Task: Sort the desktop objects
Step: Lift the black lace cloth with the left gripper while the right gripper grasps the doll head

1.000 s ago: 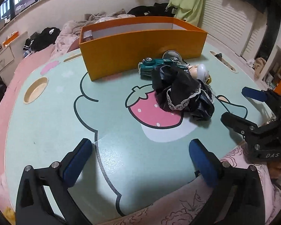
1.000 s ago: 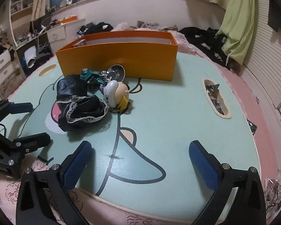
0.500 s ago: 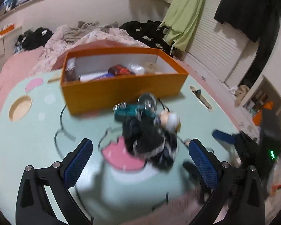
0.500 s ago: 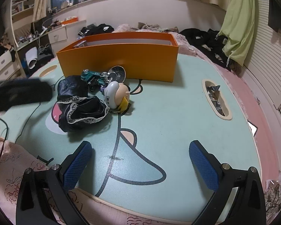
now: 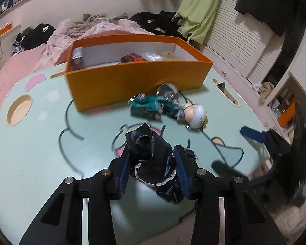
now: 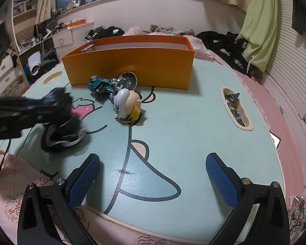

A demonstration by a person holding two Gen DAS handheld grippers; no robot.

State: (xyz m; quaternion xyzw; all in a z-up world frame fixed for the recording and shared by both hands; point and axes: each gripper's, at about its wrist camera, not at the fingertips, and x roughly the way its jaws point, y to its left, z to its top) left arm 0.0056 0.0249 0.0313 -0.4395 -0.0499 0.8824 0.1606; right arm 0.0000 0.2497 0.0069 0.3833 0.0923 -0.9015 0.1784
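Note:
A black lace-trimmed cloth [image 5: 149, 143] is bunched between the blue pads of my left gripper [image 5: 152, 159], whose jaws are closing and press it from both sides. In the right wrist view that gripper and the cloth [image 6: 63, 130] appear blurred at the left. Farther back lie a green toy car [image 5: 146, 106], a round metal dish [image 5: 167, 90] and a white-capped figure head [image 5: 195, 115], all in front of the orange box [image 5: 136, 77]. My right gripper [image 6: 152, 159] stands open over bare mint table [image 6: 193, 122], holding nothing.
The orange box holds several items. A long cut-out [image 6: 235, 108] with wrappers sits at the table's right, a round hole [image 5: 19, 109] at its left. Piled clothes and bedding lie behind the box. A floral pink cloth [image 6: 20, 179] borders the near edge.
My left gripper has gone forward over the black cloth and its jaws have narrowed around it, bunching it up. The right gripper has stayed put.

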